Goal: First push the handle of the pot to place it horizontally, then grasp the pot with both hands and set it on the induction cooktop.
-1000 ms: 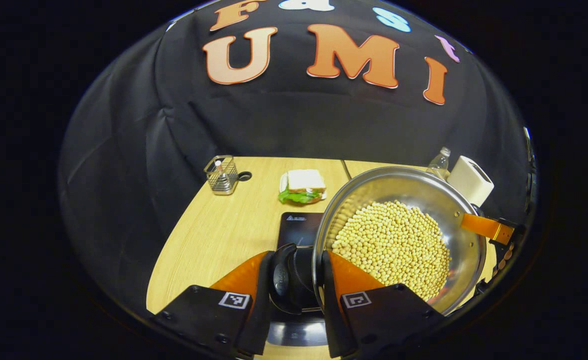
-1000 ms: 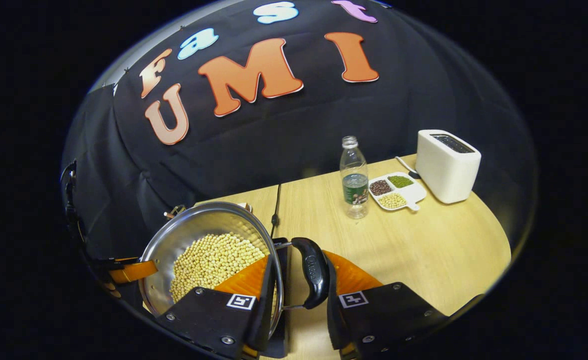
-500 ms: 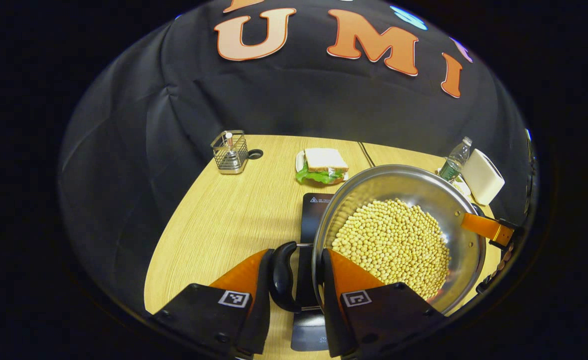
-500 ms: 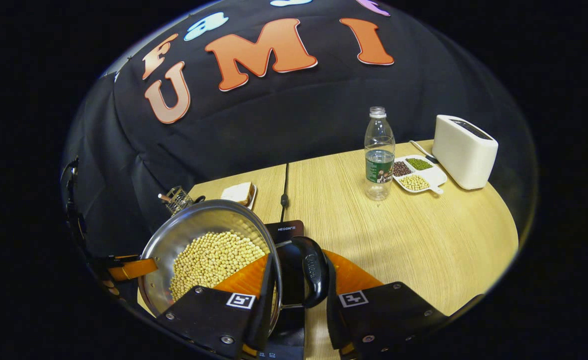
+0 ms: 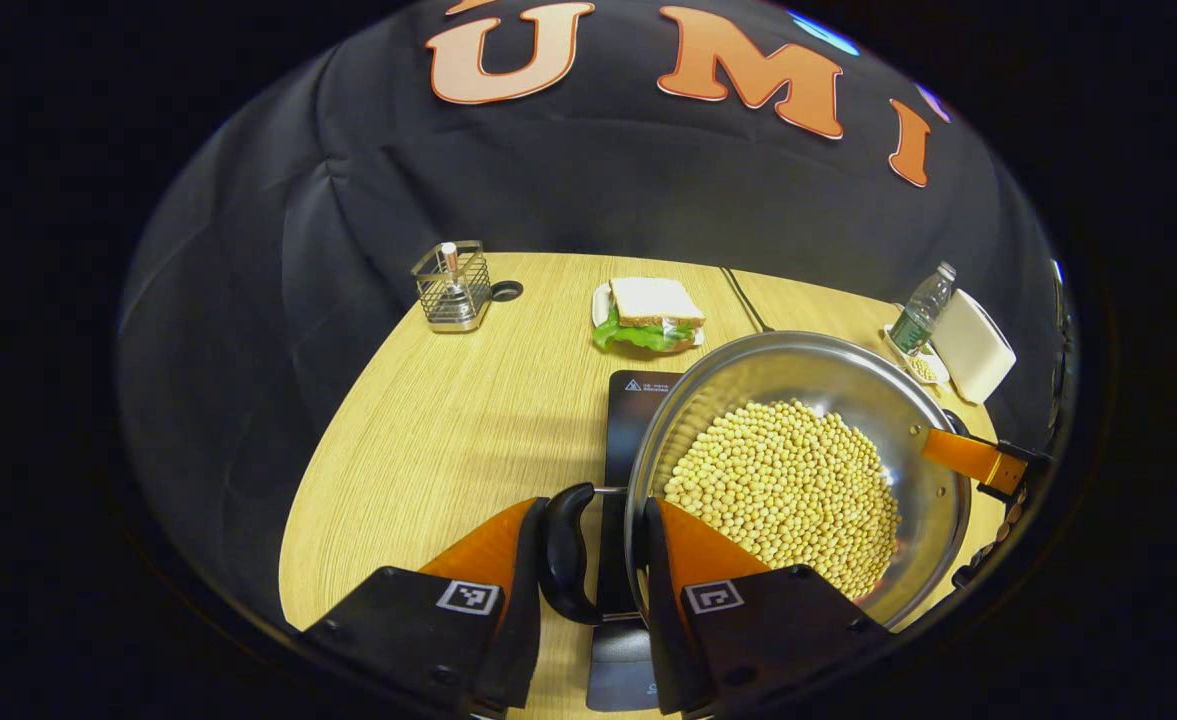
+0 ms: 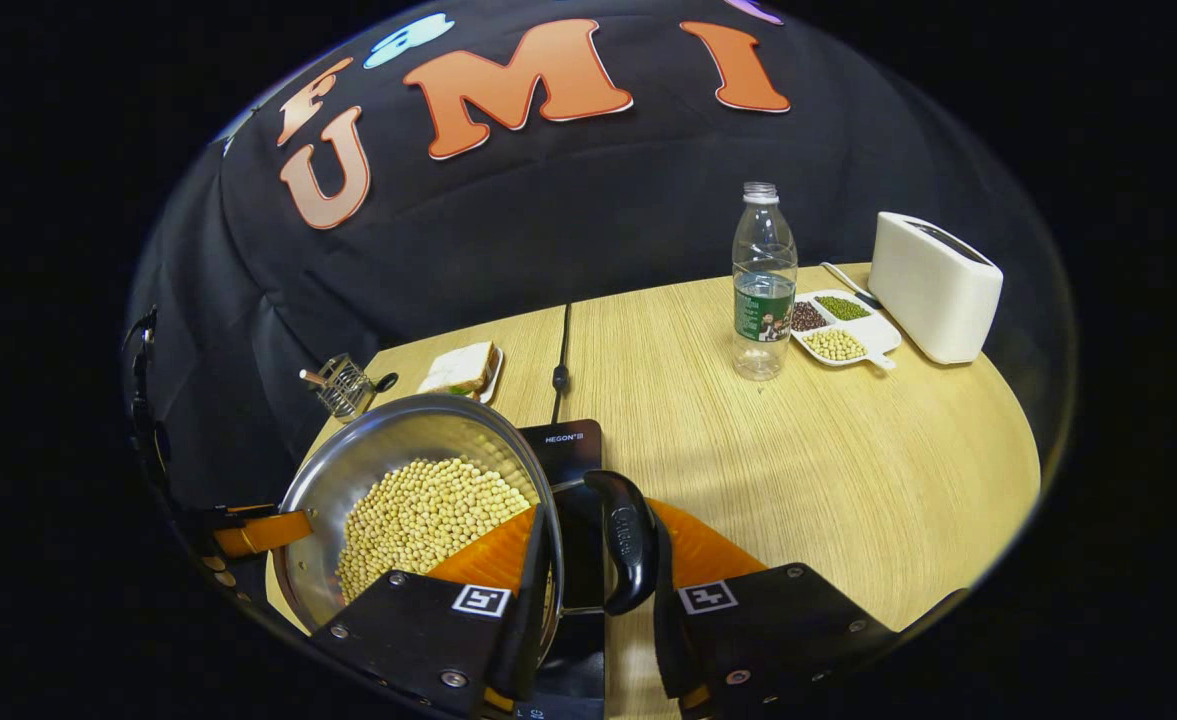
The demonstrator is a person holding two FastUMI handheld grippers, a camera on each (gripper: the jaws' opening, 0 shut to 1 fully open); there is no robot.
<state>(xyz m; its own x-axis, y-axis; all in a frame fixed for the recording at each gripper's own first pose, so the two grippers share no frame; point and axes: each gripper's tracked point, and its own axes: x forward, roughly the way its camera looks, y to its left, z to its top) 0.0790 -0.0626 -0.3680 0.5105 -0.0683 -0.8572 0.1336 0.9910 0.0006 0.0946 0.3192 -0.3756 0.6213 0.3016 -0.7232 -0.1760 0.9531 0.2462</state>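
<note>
The round stainless-steel pot point(image 5: 798, 470), filled with pale yellow soybeans point(image 5: 783, 495), is held in the air above the flat black induction cooktop point(image 5: 633, 400) on the light wooden table point(image 5: 448, 440). The left gripper point(image 5: 593, 560) is closed about the pot's near edge, one finger outside the black loop handle point(image 5: 560, 550) and the other inside the rim against the beans. The right gripper point(image 6: 593, 565) takes the opposite black loop handle point(image 6: 628, 540) the same way. To set the pot down well, the person should probably keep both grippers level with each other so the beans do not slide, centre the base over the cooktop, lower both sides together, and let go only once the base rests flat. The left gripper view gives the wire cutlery caddy point(image 5: 451, 288) and the sandwich with green lettuce on a white plate point(image 5: 650, 313) plainly, and shows the far gripper at the pot's right edge. The right gripper view lays out the clear plastic water bottle point(image 6: 763, 285), the white divided dish of mixed beans point(image 6: 838, 335) and the white toaster point(image 6: 933, 285), and shows the black power cord point(image 6: 560, 350) running to the cooktop's back.
</note>
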